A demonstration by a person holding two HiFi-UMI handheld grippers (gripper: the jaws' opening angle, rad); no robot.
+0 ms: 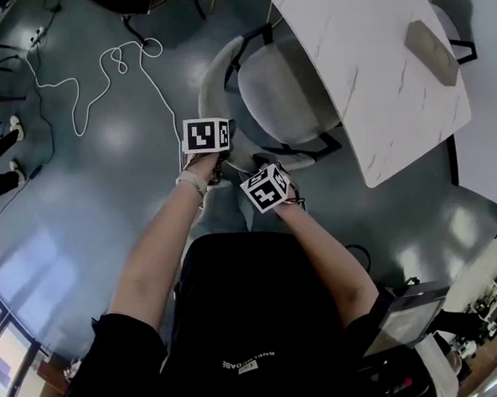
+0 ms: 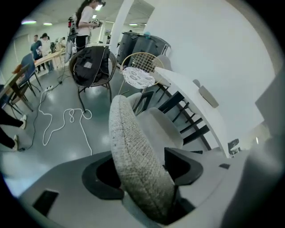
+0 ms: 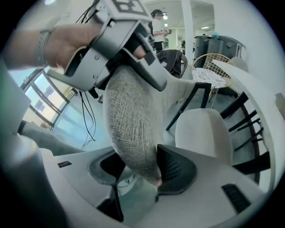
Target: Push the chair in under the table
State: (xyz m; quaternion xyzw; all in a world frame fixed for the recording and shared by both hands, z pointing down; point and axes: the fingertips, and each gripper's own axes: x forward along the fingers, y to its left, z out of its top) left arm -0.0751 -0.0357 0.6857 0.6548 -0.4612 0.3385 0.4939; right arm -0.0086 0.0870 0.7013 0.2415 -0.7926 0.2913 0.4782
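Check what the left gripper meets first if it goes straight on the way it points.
The chair's backrest: its padded rim already stands between the left gripper's open jaws, so it would press into that first. Beyond the rim lies the seat, though depth there is unclear.

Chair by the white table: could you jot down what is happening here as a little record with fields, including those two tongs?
Table: white marbled top, grey block lying on it
Chair: pale grey seat, black frame, mostly out from under the table
Left tongs: open, astride the backrest rim
Right tongs: shut on the backrest, close beside the left tongs
Floor: dark, glossy
Task status: chair not yet pushed in
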